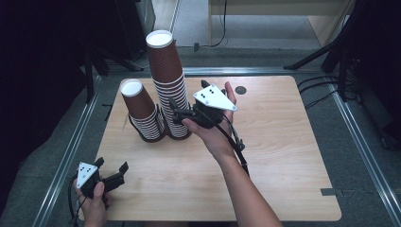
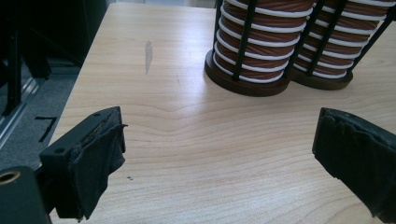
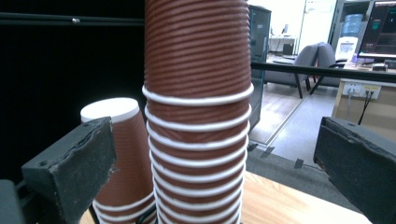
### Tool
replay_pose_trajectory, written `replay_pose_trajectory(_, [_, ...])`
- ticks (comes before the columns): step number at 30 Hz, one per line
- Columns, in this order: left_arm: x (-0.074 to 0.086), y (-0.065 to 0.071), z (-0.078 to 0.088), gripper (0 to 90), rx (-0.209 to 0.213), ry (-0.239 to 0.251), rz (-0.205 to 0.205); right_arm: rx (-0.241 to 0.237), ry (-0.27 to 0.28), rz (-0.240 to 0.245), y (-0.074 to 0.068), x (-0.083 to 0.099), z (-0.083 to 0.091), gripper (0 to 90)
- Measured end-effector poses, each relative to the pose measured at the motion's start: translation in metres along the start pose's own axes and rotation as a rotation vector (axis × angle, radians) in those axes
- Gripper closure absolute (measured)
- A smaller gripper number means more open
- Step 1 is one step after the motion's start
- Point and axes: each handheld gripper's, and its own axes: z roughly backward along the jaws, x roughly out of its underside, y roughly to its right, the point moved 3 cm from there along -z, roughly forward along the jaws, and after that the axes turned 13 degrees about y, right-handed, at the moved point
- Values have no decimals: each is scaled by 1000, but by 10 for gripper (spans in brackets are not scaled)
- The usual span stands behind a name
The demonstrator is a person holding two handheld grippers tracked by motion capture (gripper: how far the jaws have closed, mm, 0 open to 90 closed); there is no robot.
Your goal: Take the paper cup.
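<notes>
Right claw (image 1: 176, 111), jaws wide and empty, straddles the tall stack (image 3: 198, 116); closing off-centre would probably topple it onto the short stack (image 1: 142, 111).

a round dark disc (image 1: 240, 90) lies on the wooden table (image 1: 283, 156); office chairs (image 3: 314, 58) beyond.

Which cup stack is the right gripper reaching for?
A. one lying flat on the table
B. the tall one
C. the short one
B: in the right gripper view the tall stack stands between the open jaws, and in the high view the right gripper sits at that stack, with the short stack farther off to its left.
</notes>
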Motion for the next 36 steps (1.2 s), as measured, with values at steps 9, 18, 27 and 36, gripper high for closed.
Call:
replay_pose_trajectory(9, [0,0,0,25,5,-2,3,28,26,-35,-8,-11,-18,0])
replay_pose_trajectory(18, [0,0,0,25,14,-3,7,20,34,-45,-15,-13,-34,0])
replay_pose_trajectory(27, [0,-1,0,25,19,-4,12,30,26,-14,-24,-17,-53,0])
replay_pose_trajectory(36, [0,0,-1,25,26,-5,9,73,0,-4,-24,-18,-74,0])
